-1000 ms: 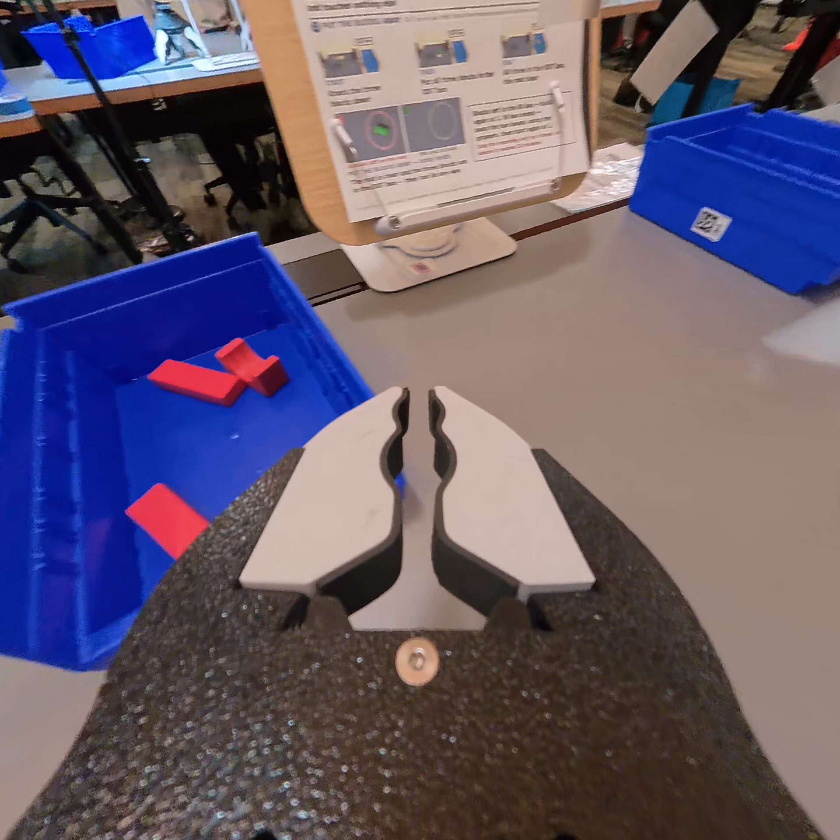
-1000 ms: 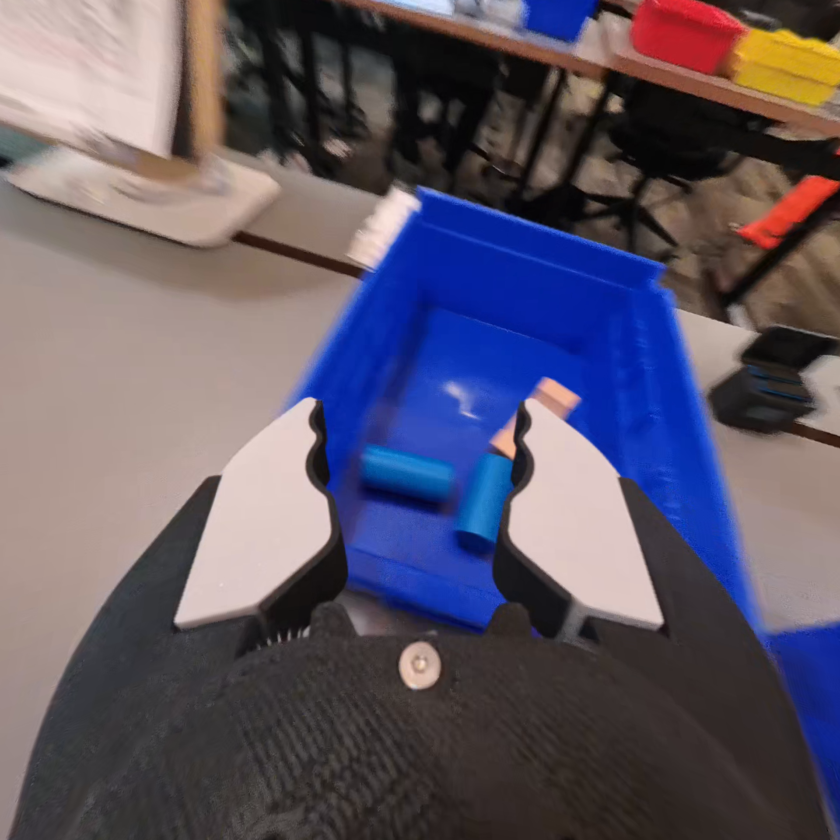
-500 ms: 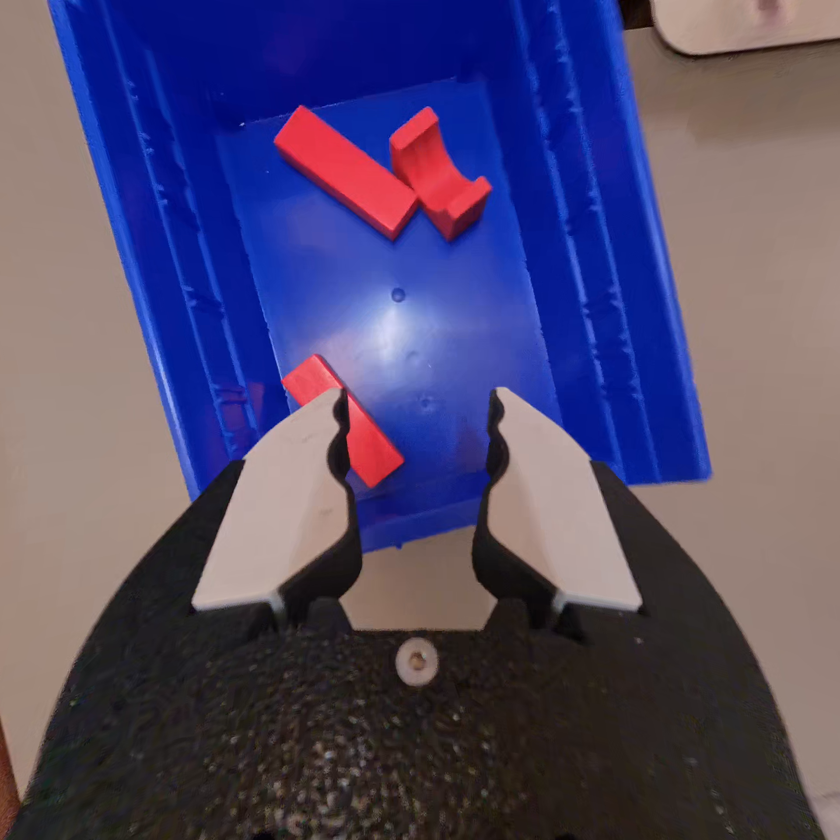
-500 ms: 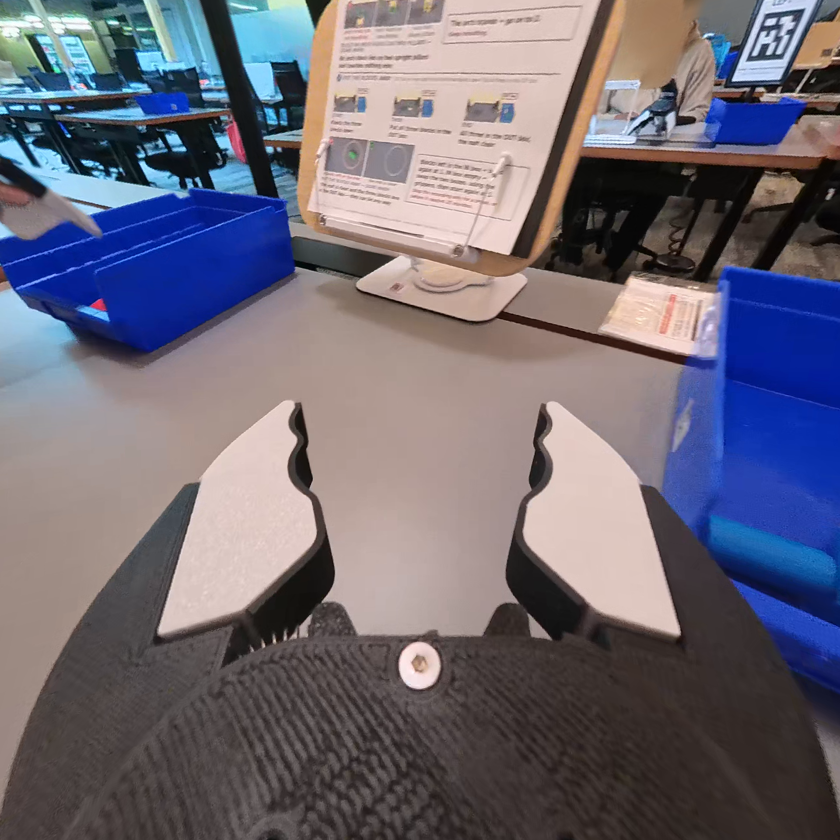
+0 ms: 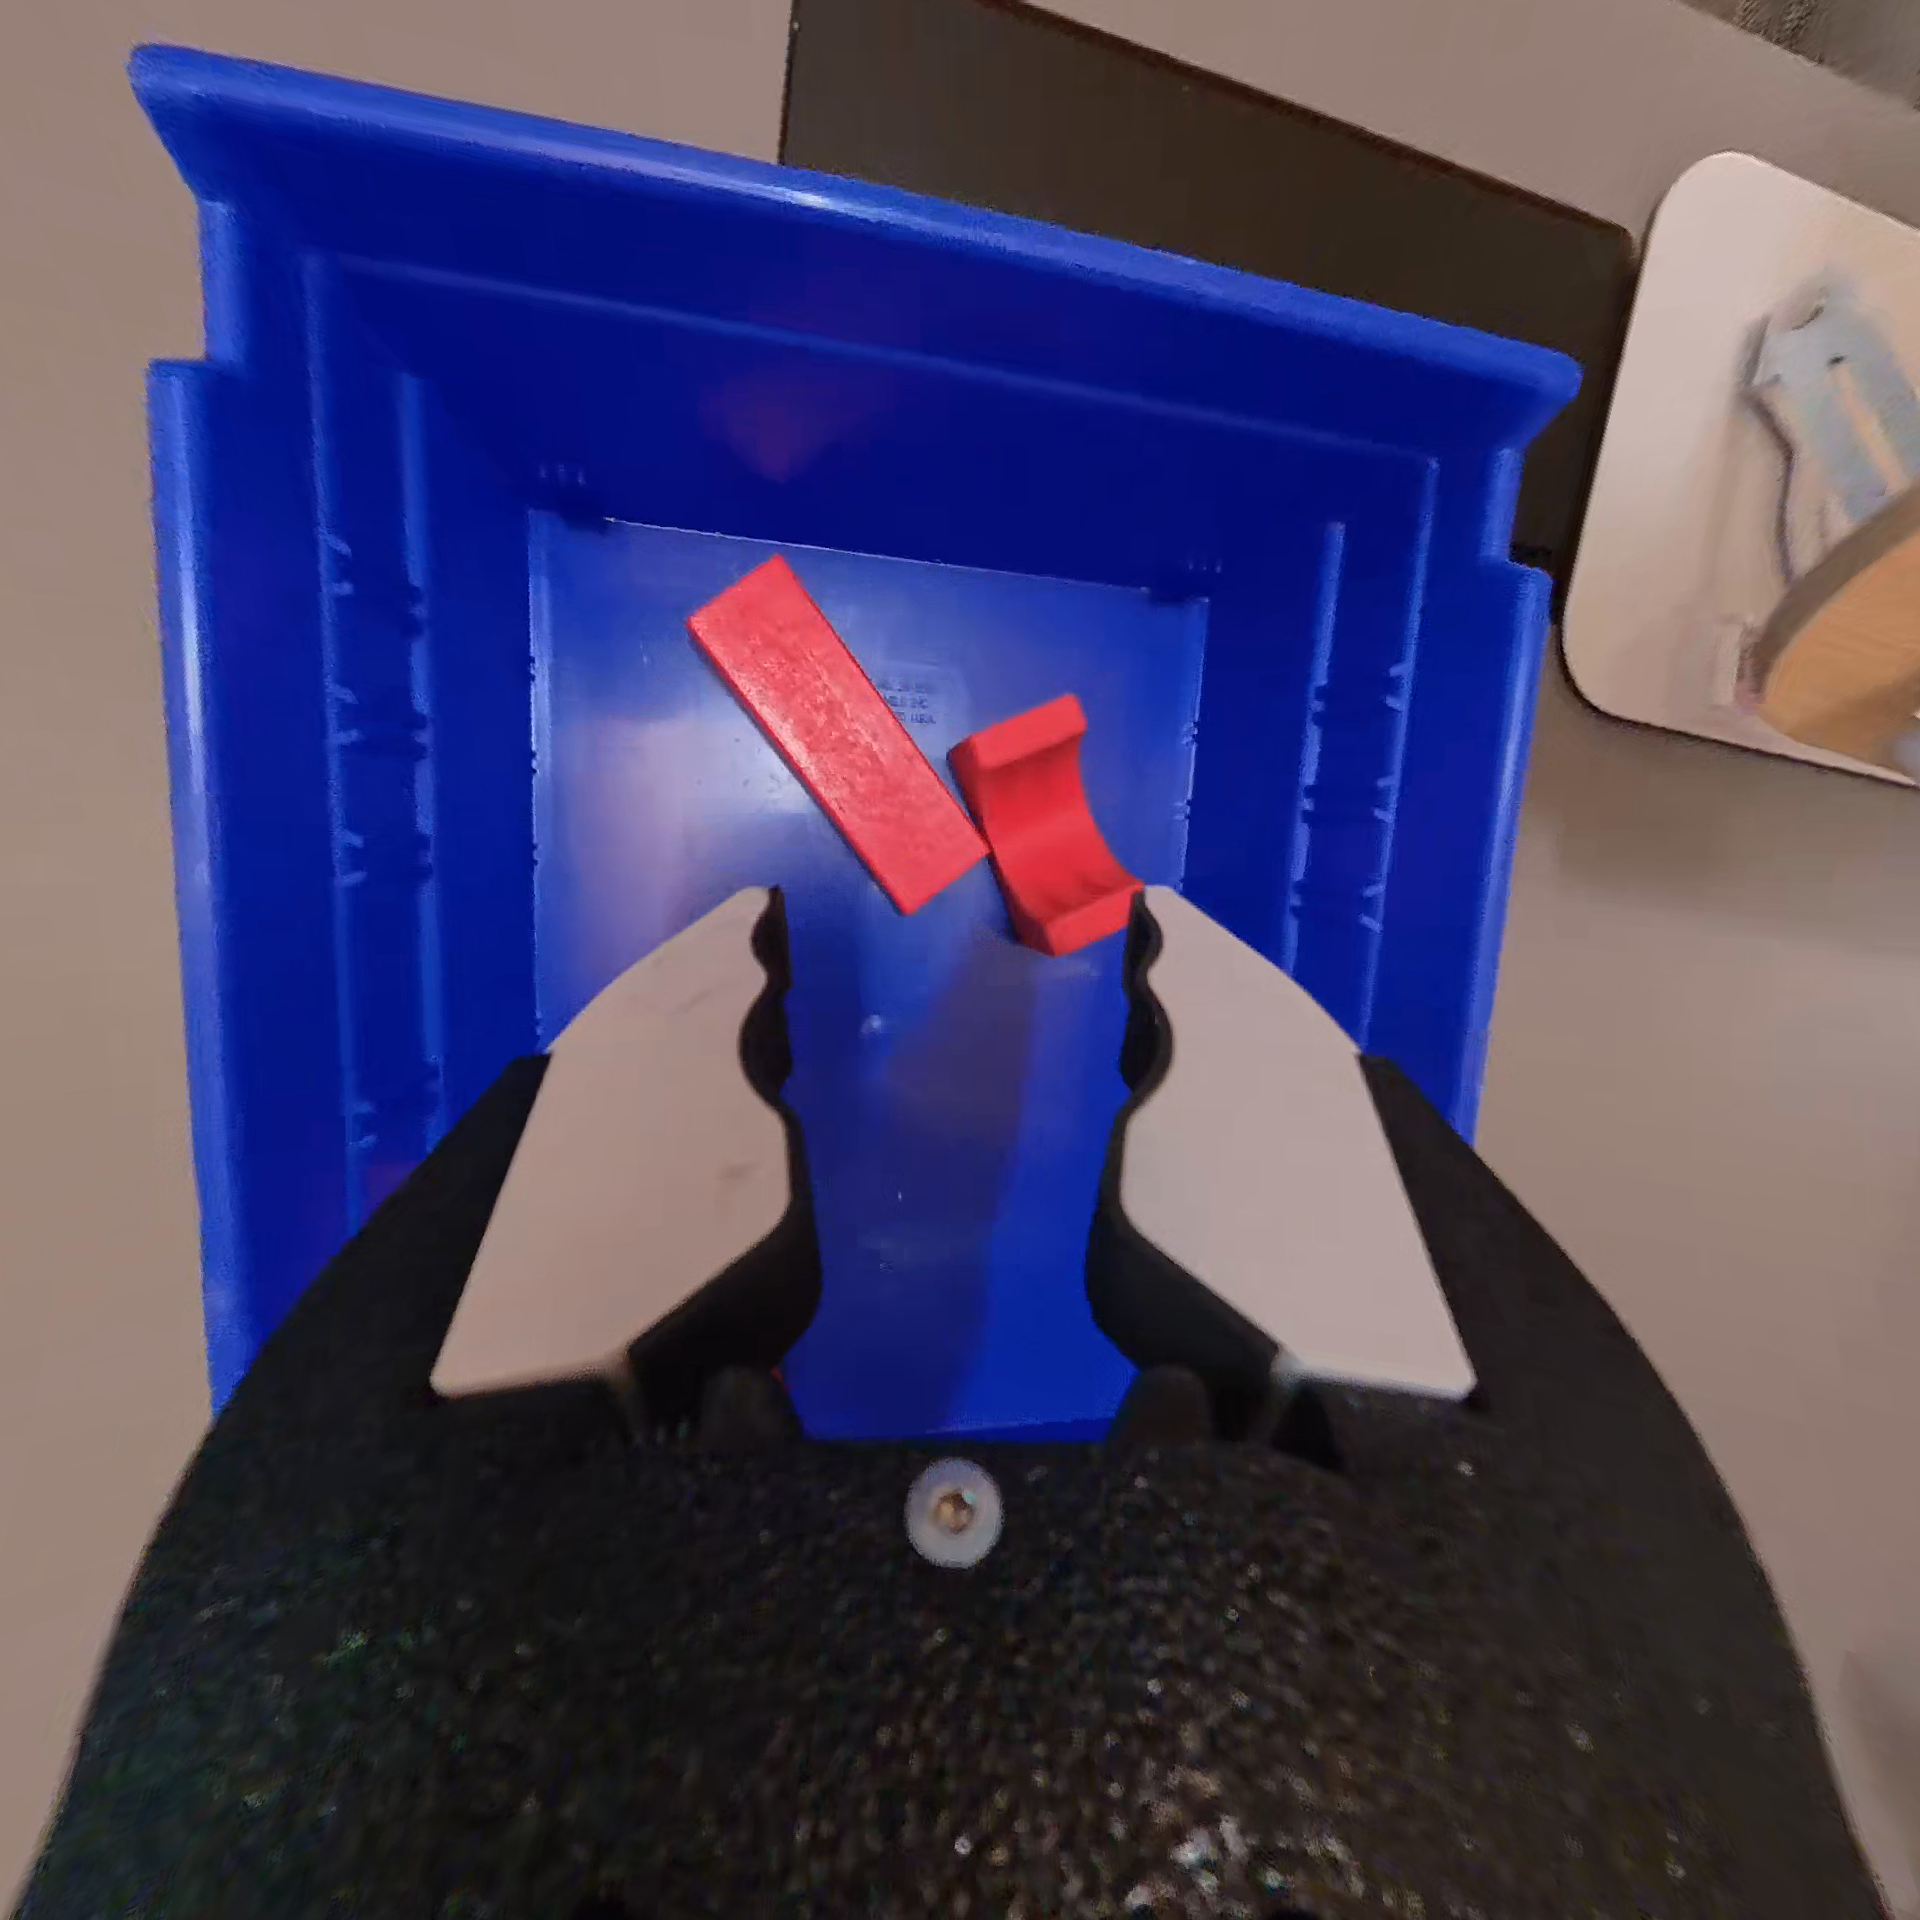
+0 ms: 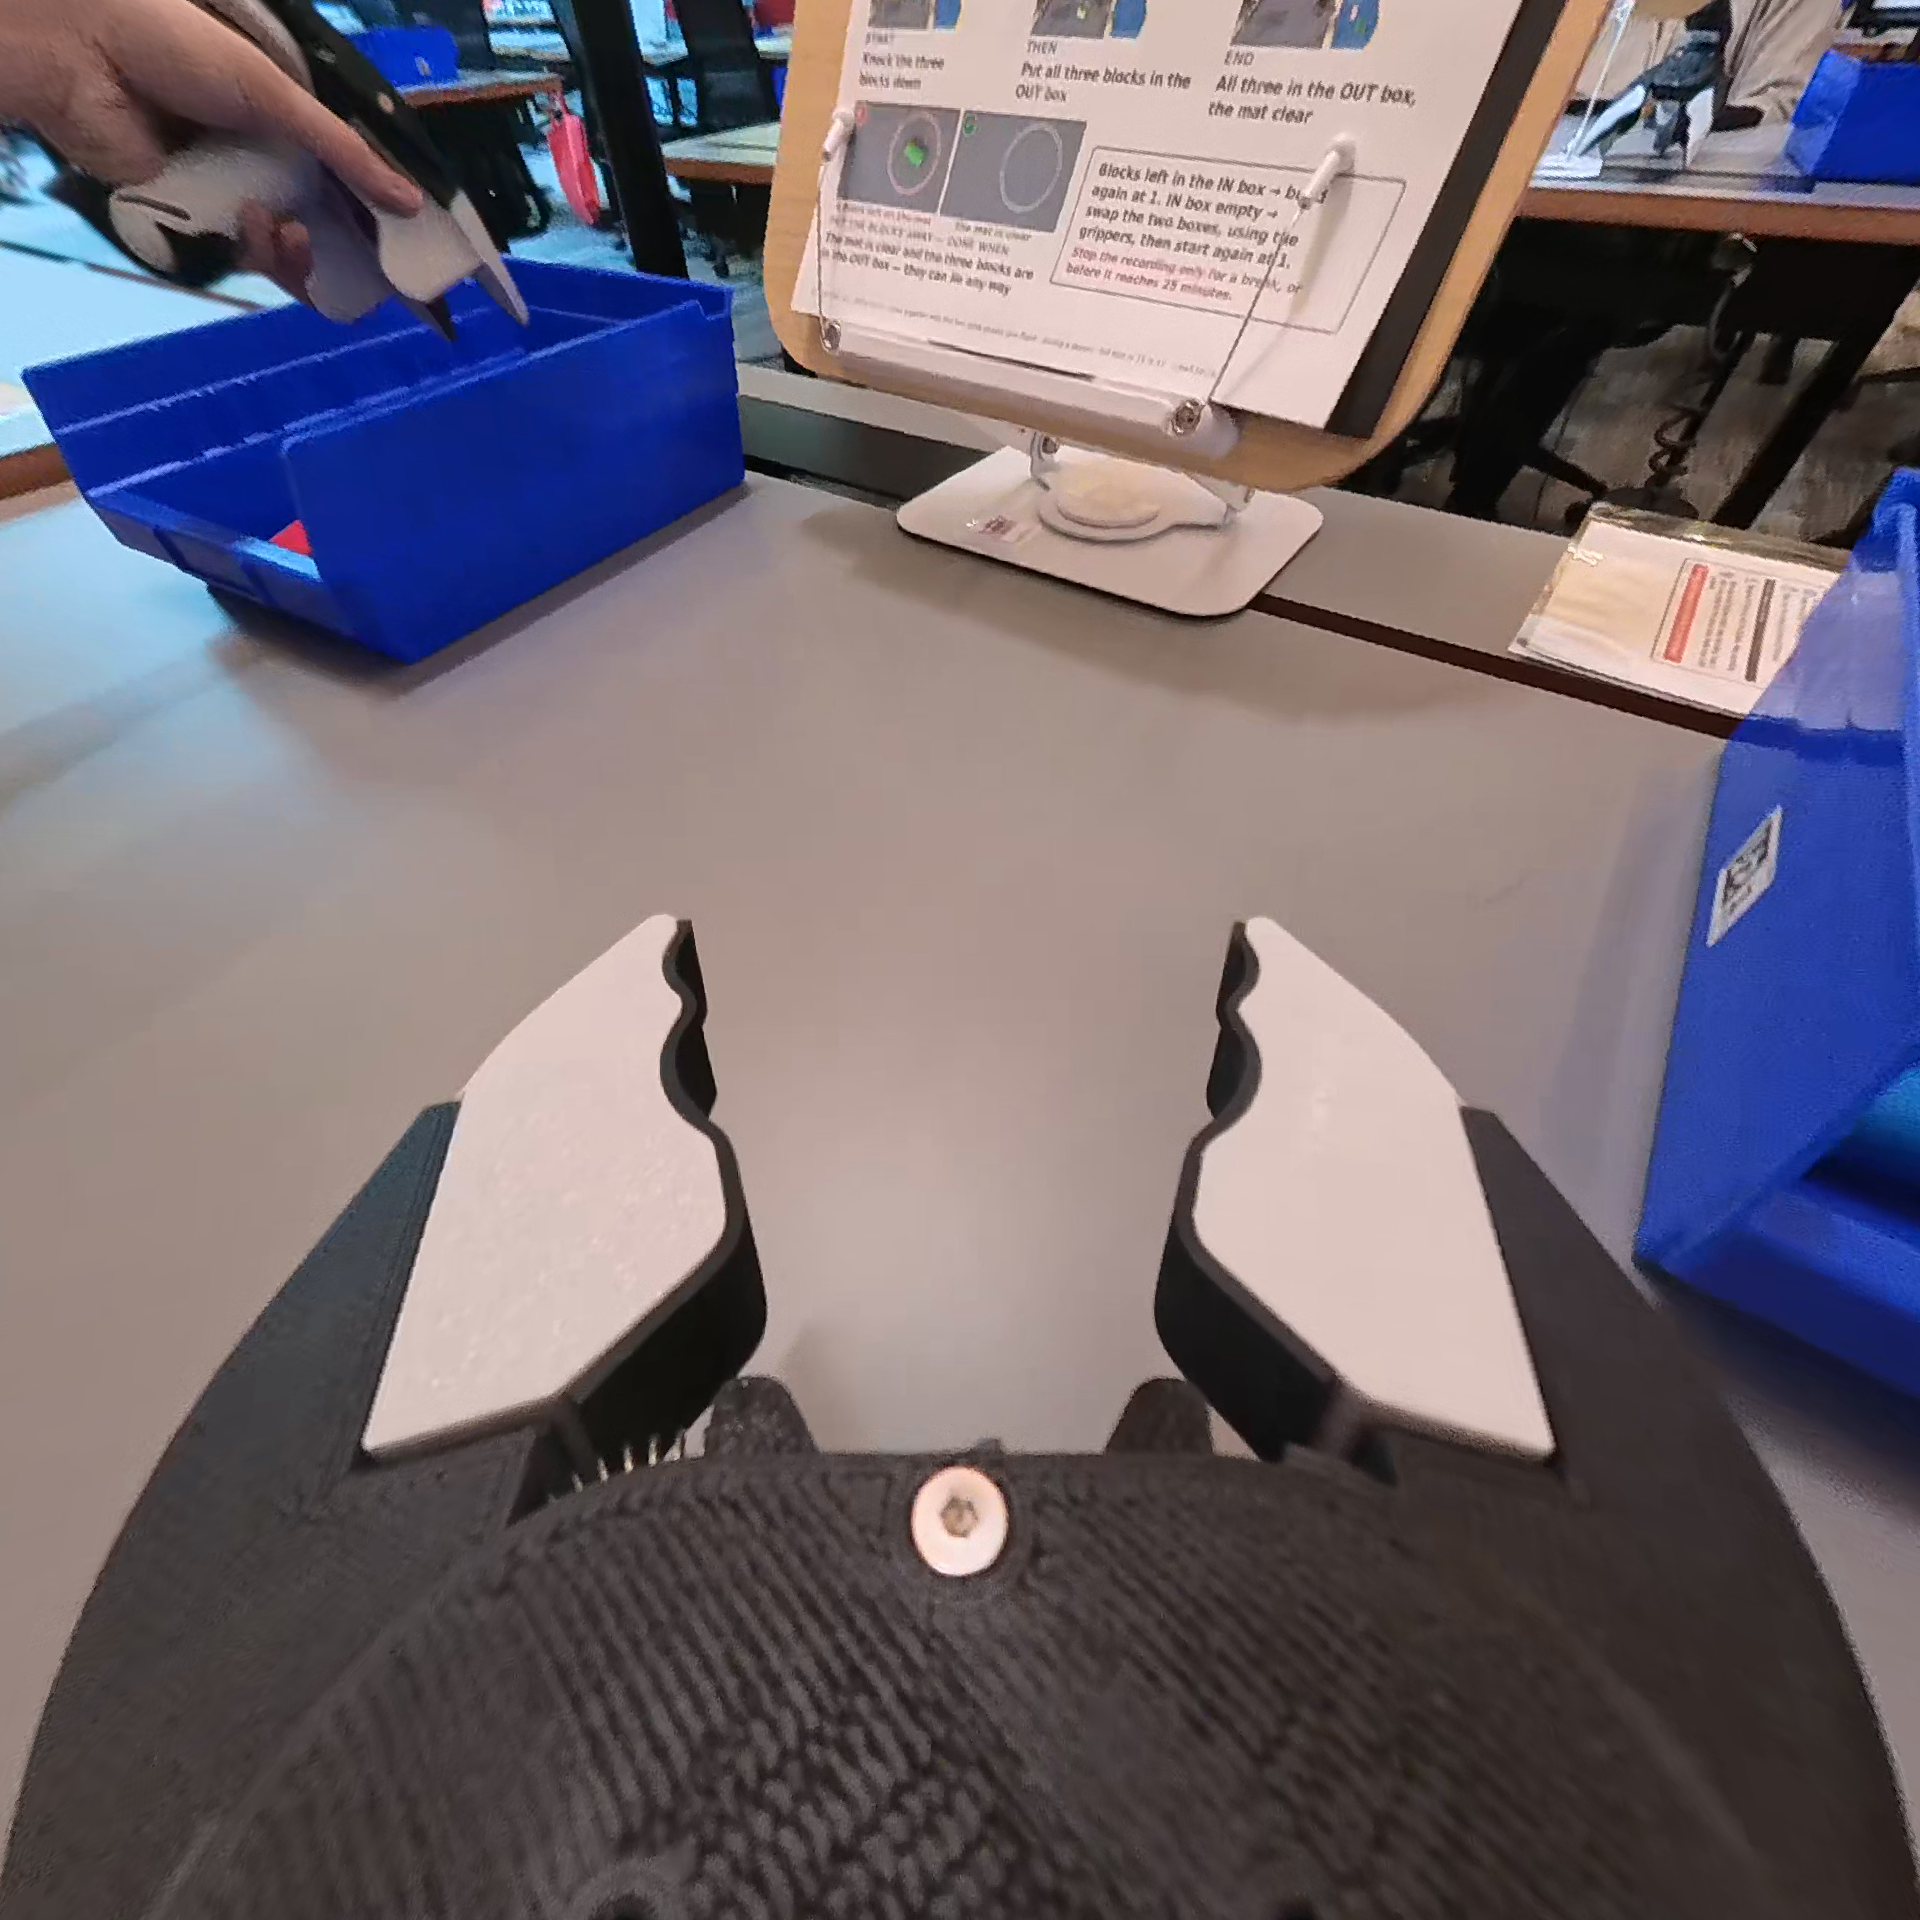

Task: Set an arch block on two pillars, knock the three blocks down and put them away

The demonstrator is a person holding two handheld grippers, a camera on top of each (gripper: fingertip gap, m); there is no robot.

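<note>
A: Your left gripper (image 5: 951, 904) hangs over the left bin (image 5: 312, 727), pointing down into it, jaws spread and holding nothing. Its fingers (image 5: 644, 1132) have flat pale-grey faces and black, wavy inner edges; the body behind is rough, grainy black plastic.

B: What's in that bin?

A: Two red pieces on the smooth, glossy blue floor. A flat slab (image 5: 831, 727) lies on a slant. The saddle block (image 5: 1044, 831), with a curved hollow on top, sits just beside the slab's lower end, and the tip of your right-hand finger is close by it. I can't tell whether they touch. The bin's walls are ribbed and step outward toward the rim.

B: And my right gripper?

A: Your right gripper (image 6: 961, 935) is released too, jaws wide apart, empty, over the bare matte grey counter (image 6: 935, 779). Its shell is black with a woven print texture. The right bin (image 6: 1787, 1039), blue with a small square sticker on its wall, stands just to its right. Across the counter is the left bin again, with your hand (image 6: 156, 94) holding the left gripper above it. Beyond stands a rounded wooden board (image 6: 1434, 343) holding a printed sheet, on a white base.
</note>
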